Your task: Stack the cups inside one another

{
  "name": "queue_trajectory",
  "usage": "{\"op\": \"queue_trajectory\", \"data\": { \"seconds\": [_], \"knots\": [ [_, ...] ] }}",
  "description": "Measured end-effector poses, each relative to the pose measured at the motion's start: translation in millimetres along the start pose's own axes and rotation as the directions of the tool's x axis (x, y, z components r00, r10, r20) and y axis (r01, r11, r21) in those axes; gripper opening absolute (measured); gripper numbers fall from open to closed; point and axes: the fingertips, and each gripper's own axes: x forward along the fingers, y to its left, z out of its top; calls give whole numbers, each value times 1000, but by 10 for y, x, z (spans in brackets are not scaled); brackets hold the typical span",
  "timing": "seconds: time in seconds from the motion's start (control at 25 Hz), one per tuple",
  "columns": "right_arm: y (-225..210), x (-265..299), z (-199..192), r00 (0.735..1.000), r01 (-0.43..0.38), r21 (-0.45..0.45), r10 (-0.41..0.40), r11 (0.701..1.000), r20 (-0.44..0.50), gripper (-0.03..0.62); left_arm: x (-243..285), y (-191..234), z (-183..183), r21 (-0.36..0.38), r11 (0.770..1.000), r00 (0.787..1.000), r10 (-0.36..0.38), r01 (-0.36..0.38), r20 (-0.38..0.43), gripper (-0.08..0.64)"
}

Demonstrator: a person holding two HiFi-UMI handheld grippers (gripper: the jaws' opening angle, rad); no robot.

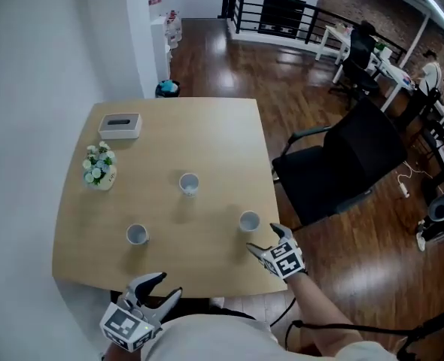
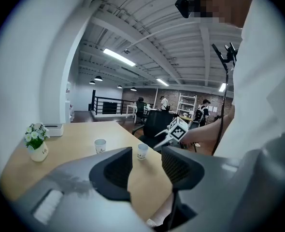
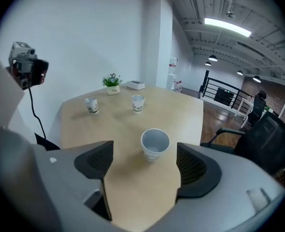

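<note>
Three small white paper cups stand apart on the light wooden table (image 1: 207,126): a middle cup (image 1: 189,183), a near-left cup (image 1: 137,235) and a near-right cup (image 1: 249,221). My right gripper (image 1: 265,239) is open at the table's near right edge, just short of the near-right cup (image 3: 155,144), which stands upright and empty ahead of the jaws. My left gripper (image 1: 166,285) is open below the near edge, holding nothing. In the left gripper view two cups (image 2: 100,145) (image 2: 142,151) show beyond its jaws (image 2: 147,166).
A white flower pot (image 1: 99,168) and a white tissue box (image 1: 120,125) sit at the table's far left. A black office chair (image 1: 342,164) stands close to the right side. Dark wood floor surrounds the table, with a white wall on the left.
</note>
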Motion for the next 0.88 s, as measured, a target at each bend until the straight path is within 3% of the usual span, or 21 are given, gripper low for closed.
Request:
{"op": "queue_trajectory", "data": {
  "seconds": [0.4,0.64,0.88],
  "knots": [
    [-196,870,-99,994,-82,-6,81,997,-79,411,138,25,120,-7,999,996,47,-47,-72,204],
    [-253,899,-78,995,-57,4,58,998,-87,367,87,156,94,-14,998,995,56,-58,-86,204],
    [-166,748,345,997,-66,-20,65,998,-48,364,-12,304,107,-22,999,997,45,-47,-64,204]
  ]
}}
